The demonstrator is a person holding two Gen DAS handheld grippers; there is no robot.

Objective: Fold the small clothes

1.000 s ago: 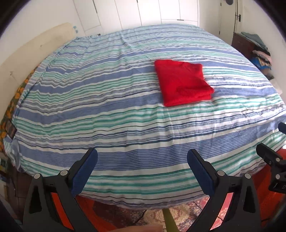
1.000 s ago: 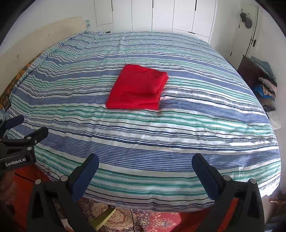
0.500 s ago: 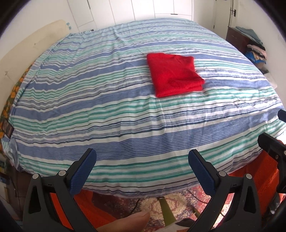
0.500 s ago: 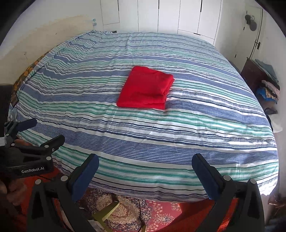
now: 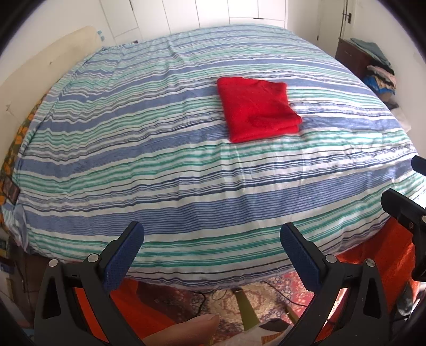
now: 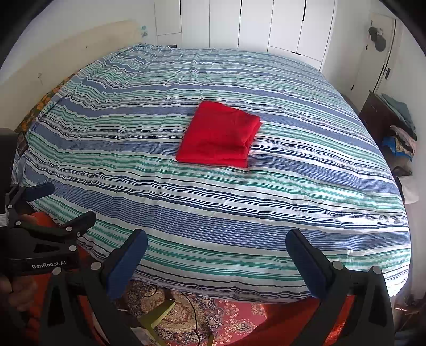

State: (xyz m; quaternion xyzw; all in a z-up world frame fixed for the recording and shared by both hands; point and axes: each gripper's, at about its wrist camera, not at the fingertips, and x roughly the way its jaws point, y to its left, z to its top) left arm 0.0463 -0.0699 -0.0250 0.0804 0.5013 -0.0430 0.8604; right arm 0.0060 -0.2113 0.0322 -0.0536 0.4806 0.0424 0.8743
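A red garment lies folded into a neat rectangle on the middle of the striped bed cover. My left gripper is open and empty, held back over the near edge of the bed, far from the garment. My right gripper is also open and empty, likewise off the near bed edge. The left gripper shows at the left side of the right wrist view, and the right gripper's fingers show at the right side of the left wrist view.
White wardrobe doors stand behind the bed. A dark cabinet with piled clothes is at the right. A patterned rug and orange fabric lie below the bed's near edge. A fingertip shows at the bottom.
Both grippers have pulled back and away from the bed, so more floor and rug show below the bed edge. The red garment has stayed put.
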